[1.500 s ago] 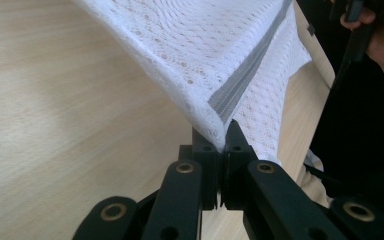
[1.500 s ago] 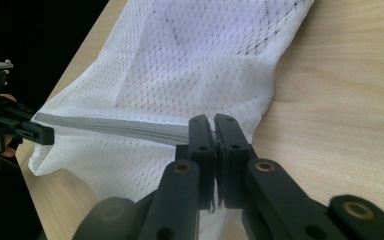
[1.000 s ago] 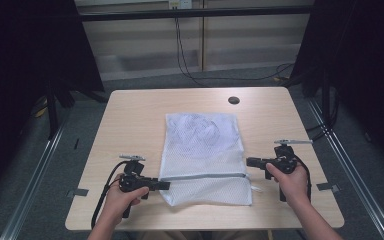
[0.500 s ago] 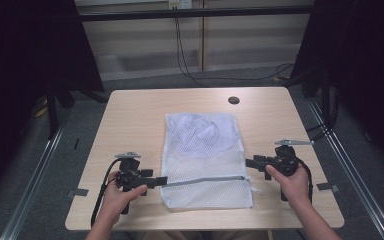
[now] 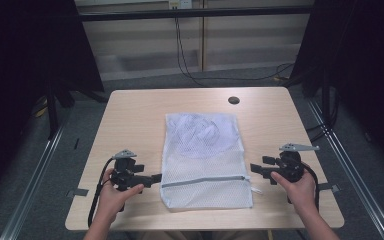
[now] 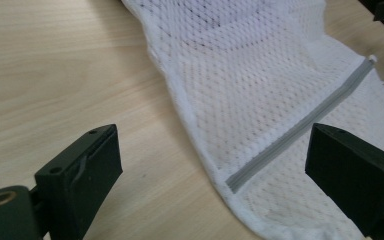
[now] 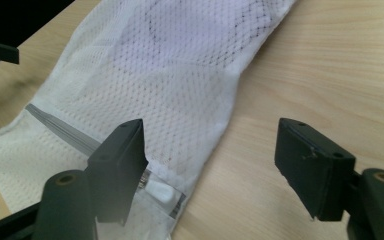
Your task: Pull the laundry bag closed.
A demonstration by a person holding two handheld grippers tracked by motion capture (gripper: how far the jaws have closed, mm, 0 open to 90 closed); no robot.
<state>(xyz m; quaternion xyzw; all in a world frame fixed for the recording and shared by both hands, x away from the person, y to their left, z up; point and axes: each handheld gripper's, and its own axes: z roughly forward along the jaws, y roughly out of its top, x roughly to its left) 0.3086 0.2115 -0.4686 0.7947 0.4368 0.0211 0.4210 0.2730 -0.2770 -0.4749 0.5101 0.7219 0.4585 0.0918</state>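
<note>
Lying flat between two grippers: one mesh bag (image 5: 205,160) on one table (image 5: 135,115). Left gripper (image 5: 156,177) and right gripper (image 5: 253,169) both released, jaws just opened, just beside either zipper (image 5: 202,181) end.

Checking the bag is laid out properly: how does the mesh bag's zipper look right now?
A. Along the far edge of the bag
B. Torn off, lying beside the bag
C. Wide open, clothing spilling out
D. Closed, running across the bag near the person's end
D: the grey zipper runs closed across the mesh bag near the person's end.
</note>
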